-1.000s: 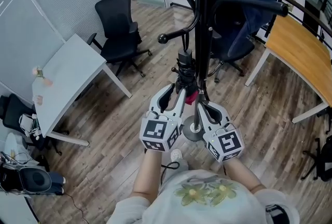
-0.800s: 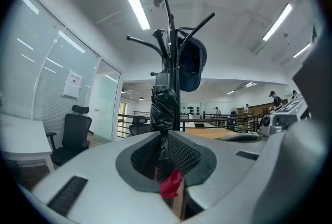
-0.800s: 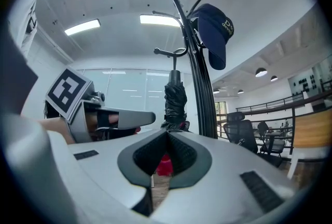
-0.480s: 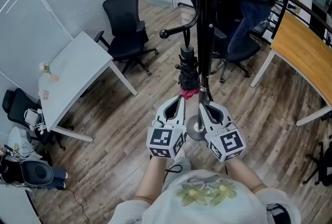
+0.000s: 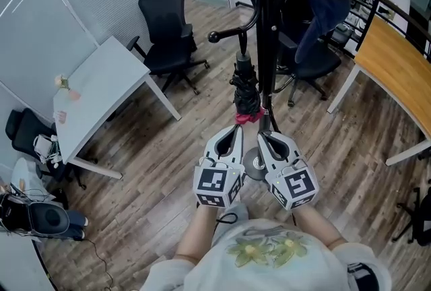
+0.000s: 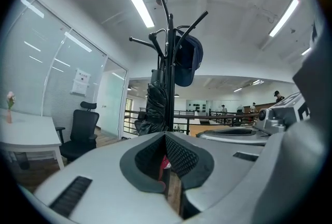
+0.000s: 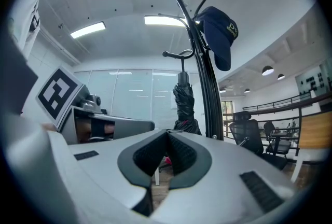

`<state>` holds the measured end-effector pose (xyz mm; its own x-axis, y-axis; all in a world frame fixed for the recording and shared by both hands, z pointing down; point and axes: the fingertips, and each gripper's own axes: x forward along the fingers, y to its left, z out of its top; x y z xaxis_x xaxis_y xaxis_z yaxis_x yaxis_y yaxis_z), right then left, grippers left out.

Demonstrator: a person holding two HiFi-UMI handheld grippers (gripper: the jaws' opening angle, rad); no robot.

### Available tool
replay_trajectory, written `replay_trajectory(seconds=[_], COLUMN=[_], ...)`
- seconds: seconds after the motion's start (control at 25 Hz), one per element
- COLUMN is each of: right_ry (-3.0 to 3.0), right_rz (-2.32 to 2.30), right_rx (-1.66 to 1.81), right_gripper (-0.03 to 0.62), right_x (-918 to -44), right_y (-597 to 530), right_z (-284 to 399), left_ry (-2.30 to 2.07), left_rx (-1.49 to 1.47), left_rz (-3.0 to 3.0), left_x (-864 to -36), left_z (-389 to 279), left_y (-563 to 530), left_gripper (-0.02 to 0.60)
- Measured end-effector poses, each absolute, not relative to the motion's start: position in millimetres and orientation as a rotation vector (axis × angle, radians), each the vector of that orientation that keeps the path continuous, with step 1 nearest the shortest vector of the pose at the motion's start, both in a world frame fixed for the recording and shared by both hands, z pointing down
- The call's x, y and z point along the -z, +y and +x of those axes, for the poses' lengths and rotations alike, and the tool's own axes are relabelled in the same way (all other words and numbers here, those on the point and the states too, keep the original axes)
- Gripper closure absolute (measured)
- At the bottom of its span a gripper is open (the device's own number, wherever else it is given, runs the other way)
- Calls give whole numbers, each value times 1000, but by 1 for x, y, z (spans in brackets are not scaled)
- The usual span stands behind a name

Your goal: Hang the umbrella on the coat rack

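Left gripper (image 5: 238, 127) closed, right gripper (image 5: 260, 134) closed; folded black umbrella (image 5: 246, 89) hangs on black metal coat rack (image 5: 264, 13).

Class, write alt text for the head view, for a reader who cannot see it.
A folded black umbrella hangs on a black coat rack. The left gripper and right gripper, both shut, point at its red lower end.

Left tool (image 5: 236, 128) and right tool (image 5: 262, 135) are pale grey with black-and-white marker cubes (image 5: 217, 186); white shirt (image 5: 306, 261), greenish floral print
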<state>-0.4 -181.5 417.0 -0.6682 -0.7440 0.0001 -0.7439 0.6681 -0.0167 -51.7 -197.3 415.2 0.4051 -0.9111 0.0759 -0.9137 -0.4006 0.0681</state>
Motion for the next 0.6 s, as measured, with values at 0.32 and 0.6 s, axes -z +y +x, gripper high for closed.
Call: replay_trajectory(seconds=[0.32, 0.6], right_ry=[2878, 2882], right_rz=[-1254, -1252], right_rx=[24, 35], right_gripper=[591, 591], right_x=[-418, -421], right_y=[-171, -165], right_z=[-4, -11], left_ry=[-1675, -1654], left_rx=[-98, -44], left_rz=[2553, 2559], left_x=[-419, -415], left_z=[-49, -56], left_y=[-189, -183], left_gripper=[575, 577])
